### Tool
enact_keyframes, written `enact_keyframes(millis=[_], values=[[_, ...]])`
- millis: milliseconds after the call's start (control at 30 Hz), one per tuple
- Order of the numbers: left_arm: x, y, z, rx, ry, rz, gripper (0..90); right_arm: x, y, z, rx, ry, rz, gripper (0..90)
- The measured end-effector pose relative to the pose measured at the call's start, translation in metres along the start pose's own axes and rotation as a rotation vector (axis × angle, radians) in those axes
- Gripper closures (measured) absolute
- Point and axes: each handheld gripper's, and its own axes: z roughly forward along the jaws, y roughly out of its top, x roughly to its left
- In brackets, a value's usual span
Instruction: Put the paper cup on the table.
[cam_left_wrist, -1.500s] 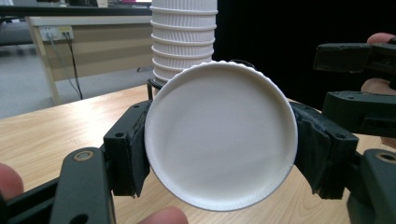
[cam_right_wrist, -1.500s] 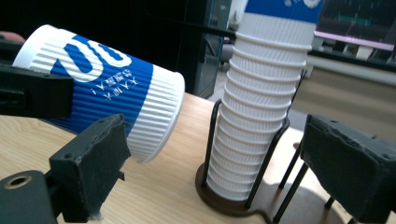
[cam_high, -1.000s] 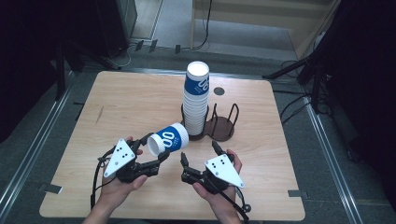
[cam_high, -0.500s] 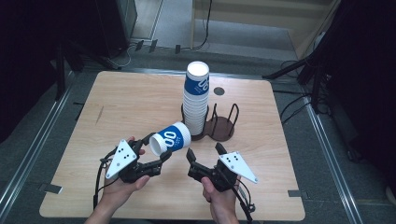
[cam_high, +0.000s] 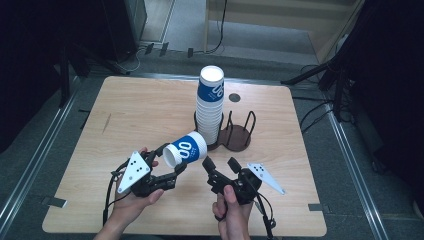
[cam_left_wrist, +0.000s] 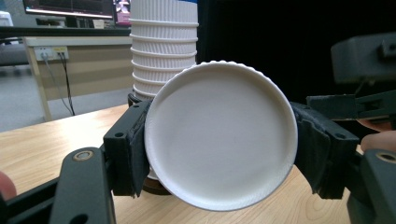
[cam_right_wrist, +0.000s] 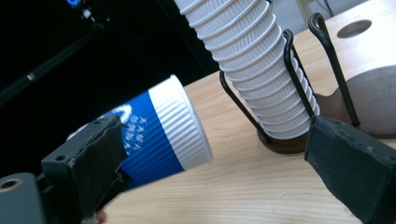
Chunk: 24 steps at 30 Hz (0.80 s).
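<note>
Black jaws of the left gripper (cam_high: 167, 165) clamp a blue-and-white cup (cam_high: 185, 148) lying tilted above the table (cam_high: 125, 110), just before the cup stack (cam_high: 210, 107). Beside it, the right gripper (cam_high: 221, 164) stands apart, holding nothing, jaws just closing slightly.

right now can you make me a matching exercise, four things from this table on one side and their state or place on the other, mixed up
Things:
1. single blue and white cup
2. stack of cups
3. right gripper
4. dark wire holder

States or places:
A. open, nothing between its fingers
B. standing upright in one bay of the holder
C. on the table, one bay free
D. lying on its side, clamped in the left gripper

Pairs: 1-D, 2-B, 3-A, 4-C
</note>
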Motion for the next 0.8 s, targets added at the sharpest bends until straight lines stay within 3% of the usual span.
enact_keyframes(millis=[67, 200, 433, 500, 533, 667, 800], values=[[0.0, -0.001, 0.0, -0.002, 0.0, -0.005, 28.7, -0.003, 0.002, 0.0, 0.005, -0.009, 0.056, 5.1], [-0.001, -0.003, 0.001, -0.007, -0.003, -0.004, 28.7, -0.005, 0.002, 0.002, 0.008, -0.014, 0.085, 5.0], [-0.001, -0.006, 0.002, -0.017, -0.002, -0.011, 28.7, -0.008, 0.004, 0.003, 0.019, -0.003, 0.189, 4.9], [0.0, -0.005, 0.002, -0.025, -0.001, -0.016, 28.7, -0.012, 0.004, 0.006, 0.033, -0.004, 0.252, 4.9], [0.0, -0.005, 0.001, -0.025, 0.0, -0.015, 28.7, -0.012, 0.004, 0.006, 0.033, -0.004, 0.252, 4.9], [0.0, -0.005, 0.001, -0.031, -0.002, -0.015, 28.7, -0.013, 0.0, 0.011, 0.069, 0.004, 0.383, 4.8], [-0.001, -0.006, 0.001, -0.034, -0.002, -0.012, 28.7, -0.011, -0.001, 0.012, 0.072, 0.024, 0.423, 4.6]])
